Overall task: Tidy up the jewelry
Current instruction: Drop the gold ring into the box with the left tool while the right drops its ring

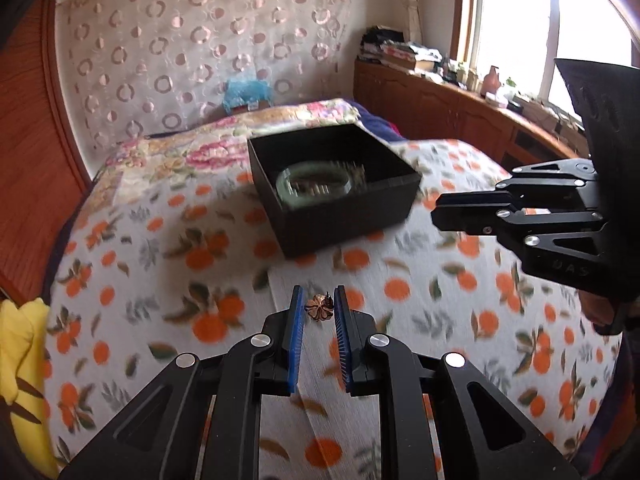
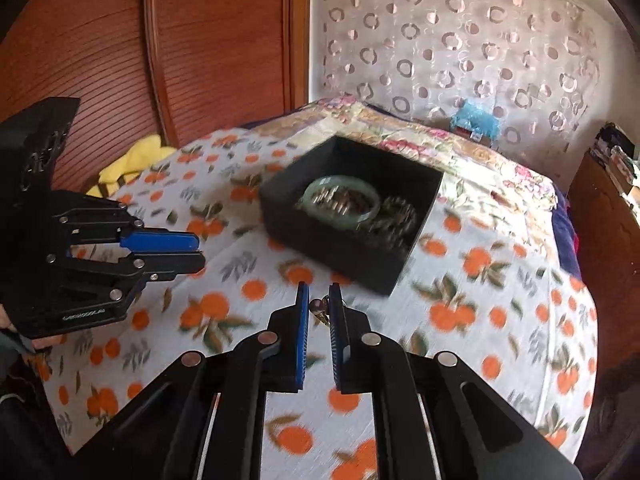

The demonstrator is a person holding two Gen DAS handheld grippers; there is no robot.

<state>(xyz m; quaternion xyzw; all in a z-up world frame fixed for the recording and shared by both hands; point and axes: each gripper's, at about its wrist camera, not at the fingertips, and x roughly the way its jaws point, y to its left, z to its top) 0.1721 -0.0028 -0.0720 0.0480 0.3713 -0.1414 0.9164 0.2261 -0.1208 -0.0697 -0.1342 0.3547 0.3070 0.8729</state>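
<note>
A black open box (image 1: 348,216) sits on the orange-print bedspread and holds a pale green bangle (image 1: 316,186) and other metal jewelry; in the right wrist view the box (image 2: 360,256) shows the bangle (image 2: 344,200) and a dark beaded piece (image 2: 394,216). My left gripper (image 1: 319,308) is shut on a small copper flower-shaped earring (image 1: 319,309), held above the bedspread in front of the box. My right gripper (image 2: 319,310) is shut on a small dark earring (image 2: 318,308) near the box's front corner. Each gripper shows in the other's view, the right (image 1: 440,210) and the left (image 2: 196,252).
A bed with an orange-print cover (image 1: 160,240) and a floral quilt (image 1: 240,132) behind it. A wooden wardrobe (image 2: 180,48) stands to the left, a yellow cloth (image 1: 20,344) by the bed edge, a cluttered wooden cabinet (image 1: 440,96) under the window.
</note>
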